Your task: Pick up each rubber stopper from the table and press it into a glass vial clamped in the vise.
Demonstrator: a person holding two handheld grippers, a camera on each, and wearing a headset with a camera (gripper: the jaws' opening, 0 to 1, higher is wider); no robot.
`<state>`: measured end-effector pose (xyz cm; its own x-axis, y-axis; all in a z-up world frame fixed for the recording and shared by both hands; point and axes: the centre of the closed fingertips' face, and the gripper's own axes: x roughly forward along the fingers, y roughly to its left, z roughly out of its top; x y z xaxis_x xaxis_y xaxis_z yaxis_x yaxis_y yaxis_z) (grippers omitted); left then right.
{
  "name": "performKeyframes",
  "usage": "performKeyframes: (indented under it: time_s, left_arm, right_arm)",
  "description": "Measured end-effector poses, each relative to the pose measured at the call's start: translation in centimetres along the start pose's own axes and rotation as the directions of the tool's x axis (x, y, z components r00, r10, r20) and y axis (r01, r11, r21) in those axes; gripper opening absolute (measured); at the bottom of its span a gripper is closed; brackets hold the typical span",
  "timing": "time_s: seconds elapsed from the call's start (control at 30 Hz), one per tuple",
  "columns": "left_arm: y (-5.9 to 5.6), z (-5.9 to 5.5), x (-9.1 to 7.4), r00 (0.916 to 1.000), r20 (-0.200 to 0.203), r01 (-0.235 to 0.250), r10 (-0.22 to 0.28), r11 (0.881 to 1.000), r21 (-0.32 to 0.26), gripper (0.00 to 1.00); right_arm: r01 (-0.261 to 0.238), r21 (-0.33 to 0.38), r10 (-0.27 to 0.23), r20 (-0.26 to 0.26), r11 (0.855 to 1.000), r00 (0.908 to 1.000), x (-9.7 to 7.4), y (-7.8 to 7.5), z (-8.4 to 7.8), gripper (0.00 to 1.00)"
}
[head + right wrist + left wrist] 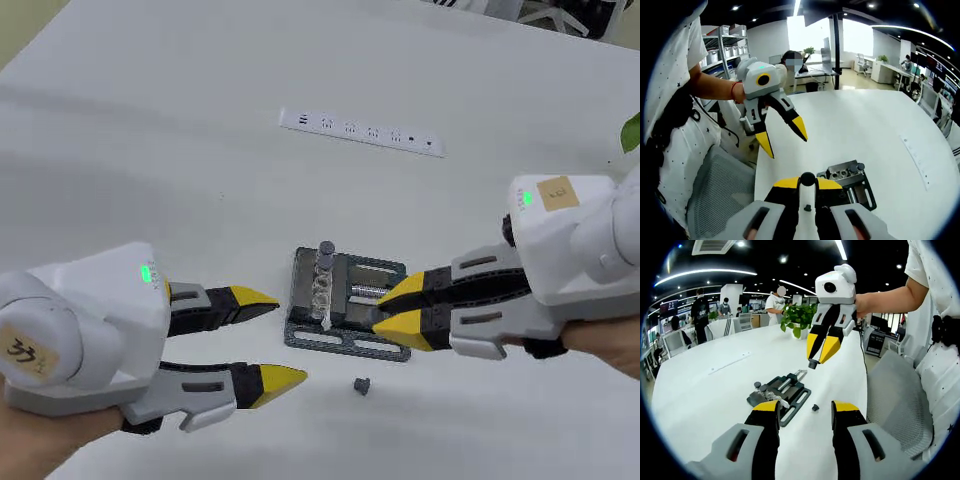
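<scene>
A small grey vise sits mid-table and clamps a row of clear glass vials; the far vial carries a dark stopper. My right gripper hovers over the vise's right side, shut on a dark rubber stopper, which also shows at its tips. A loose stopper lies on the table in front of the vise. My left gripper is open and empty, just left of the vise. The vise and the loose stopper lie beyond its fingers.
A white power strip lies farther back on the white table. A grey mesh chair stands at the table's near edge. The vise sits right of my right jaws, with the open left gripper beyond.
</scene>
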<state>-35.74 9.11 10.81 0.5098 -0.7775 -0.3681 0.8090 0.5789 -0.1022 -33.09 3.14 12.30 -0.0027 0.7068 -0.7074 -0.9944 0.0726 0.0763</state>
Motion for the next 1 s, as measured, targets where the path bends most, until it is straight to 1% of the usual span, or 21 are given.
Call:
performKeyframes:
  time_s: [0.1, 0.13, 0.2, 0.3, 0.37, 0.4, 0.47, 0.5, 0.53, 0.63, 0.77, 0.9, 0.97, 1.0]
  left_arm:
    - [0.6, 0.0, -0.4, 0.9996, 0.019, -0.023, 0.023, 1.0, -0.005, 0.45]
    - [0.9, -0.1, -0.5, 0.9993, 0.021, -0.03, 0.03, 0.999, -0.016, 0.47]
    - [1.3, -0.3, -0.7, 0.9987, 0.029, -0.04, 0.041, 0.999, -0.011, 0.49]
    - [1.8, -0.5, -1.0, 0.9975, 0.045, -0.054, 0.055, 0.998, -0.019, 0.54]
    - [2.1, -0.7, -1.2, 0.9967, 0.05, -0.063, 0.064, 0.998, -0.021, 0.57]
    - [2.2, -0.8, -1.3, 0.9964, 0.053, -0.064, 0.066, 0.997, -0.031, 0.59]
    - [2.3, -0.9, -1.4, 0.9959, 0.059, -0.066, 0.068, 0.997, -0.031, 0.61]
    - [2.4, -0.9, -1.5, 0.9956, 0.063, -0.068, 0.07, 0.997, -0.033, 0.62]
    - [2.4, -0.9, -1.5, 0.9952, 0.068, -0.067, 0.07, 0.997, -0.035, 0.63]
    - [2.5, -1.1, -1.6, 0.9944, 0.079, -0.066, 0.07, 0.997, -0.044, 0.67]
    - [2.6, -1.3, -1.6, 0.9937, 0.09, -0.063, 0.067, 0.997, -0.054, 0.7]
    - [2.6, -1.3, -1.6, 0.9929, 0.102, -0.055, 0.062, 0.996, -0.07, 0.73]
    - [2.5, -1.3, -1.5, 0.9923, 0.11, -0.049, 0.056, 0.996, -0.068, 0.76]
    - [2.5, -1.4, -1.5, 0.9921, 0.112, -0.048, 0.056, 0.996, -0.069, 0.77]
  right_arm:
    - [0.013, -0.012, -0.014, -0.023, 1.0, 0.9996, 0.4, -1.1, 0.6, 0.05]
    - [0.015, -0.017, -0.016, -0.038, 1.0, 0.9992, 0.7, -1.5, 0.7, 0.05]
    - [0.014, -0.028, -0.015, -0.057, 1.0, 0.9983, 1.0, -2.1, 0.8, 0.05]
    - [0.009, -0.043, -0.014, -0.104, 0.999, 0.9944, 2.0, -3.2, 0.9, 0.05]
    - [0.005, -0.05, -0.011, -0.127, 0.999, 0.9919, 2.4, -3.5, 1.0, 0.05]
    - [0.004, -0.056, -0.012, -0.144, 0.998, 0.9895, 2.8, -3.8, 1.0, 0.05]
    - [0.002, -0.062, -0.013, -0.17, 0.998, 0.9853, 3.2, -4.2, 0.9, 0.05]
    - [0.0, -0.063, -0.012, -0.193, 0.998, 0.9812, 3.7, -4.5, 0.6, 0.05]
    - [-0.003, -0.067, -0.011, -0.202, 0.998, 0.9792, 3.9, -4.7, 0.6, 0.05]
    - [-0.011, -0.074, -0.008, -0.246, 0.997, 0.9692, 4.6, -5.4, 0.4, 0.05]
    - [-0.025, -0.087, -0.001, -0.29, 0.996, 0.9571, 5.2, -6.1, 0.2, 0.05]
    - [-0.048, -0.099, 0.011, -0.34, 0.994, 0.9403, 6.0, -6.4, -0.2, 0.05]
    - [-0.056, -0.102, 0.016, -0.356, 0.993, 0.9343, 6.5, -6.6, -0.4, 0.05]
    - [-0.063, -0.098, 0.022, -0.37, 0.993, 0.9286, 6.8, -6.7, -0.6, 0.05]
